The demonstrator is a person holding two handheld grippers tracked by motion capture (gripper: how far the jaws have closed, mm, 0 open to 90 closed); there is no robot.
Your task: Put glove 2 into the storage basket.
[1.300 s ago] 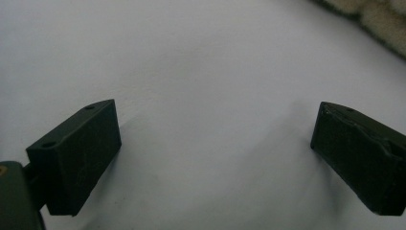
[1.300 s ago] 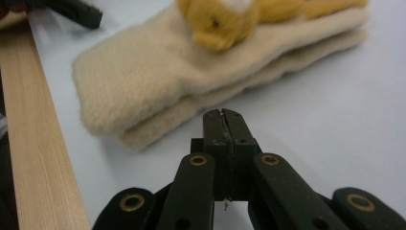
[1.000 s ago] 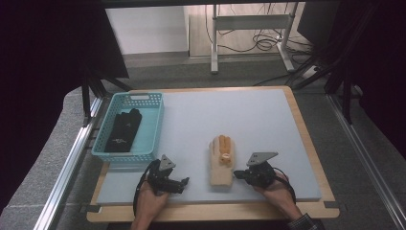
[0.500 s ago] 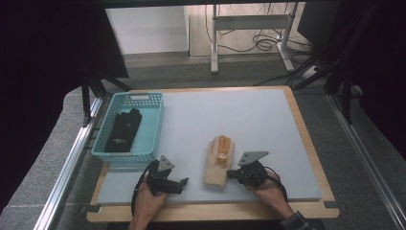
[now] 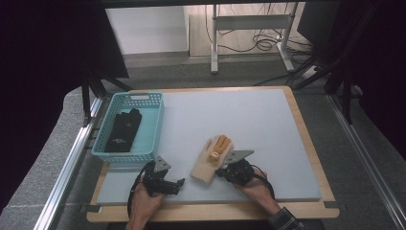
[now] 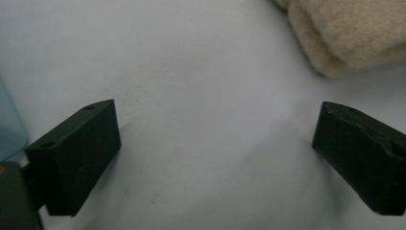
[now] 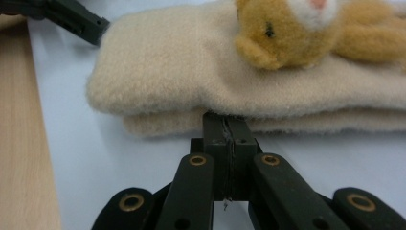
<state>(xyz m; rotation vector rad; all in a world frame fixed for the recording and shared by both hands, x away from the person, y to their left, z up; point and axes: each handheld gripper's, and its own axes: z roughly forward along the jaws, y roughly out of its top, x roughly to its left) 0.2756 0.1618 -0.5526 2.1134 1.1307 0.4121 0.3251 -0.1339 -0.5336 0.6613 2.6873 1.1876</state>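
A pair of cream fleece gloves (image 5: 210,160) lies stacked on the pale mat, with a small tan bear (image 7: 292,33) on the top one. My right gripper (image 5: 221,168) is shut with nothing between its jaws. Its tips (image 7: 225,119) touch the gloves' side edge, at the seam between the upper and lower glove (image 7: 191,62). My left gripper (image 5: 178,184) rests low over the mat, left of the gloves' cuff end (image 6: 349,33). It is open (image 6: 215,158); its jaws have just been opening a little wider over bare mat.
A light blue basket (image 5: 127,154) stands at the left of the mat and holds a black glove (image 5: 123,129). The wooden table border (image 7: 19,134) runs along the near edge. My left gripper's jaw (image 7: 76,19) shows beyond the gloves in the right gripper view.
My right hand has slid left across the mat until its shut tips met the gloves' edge. The left hand stayed where it was.
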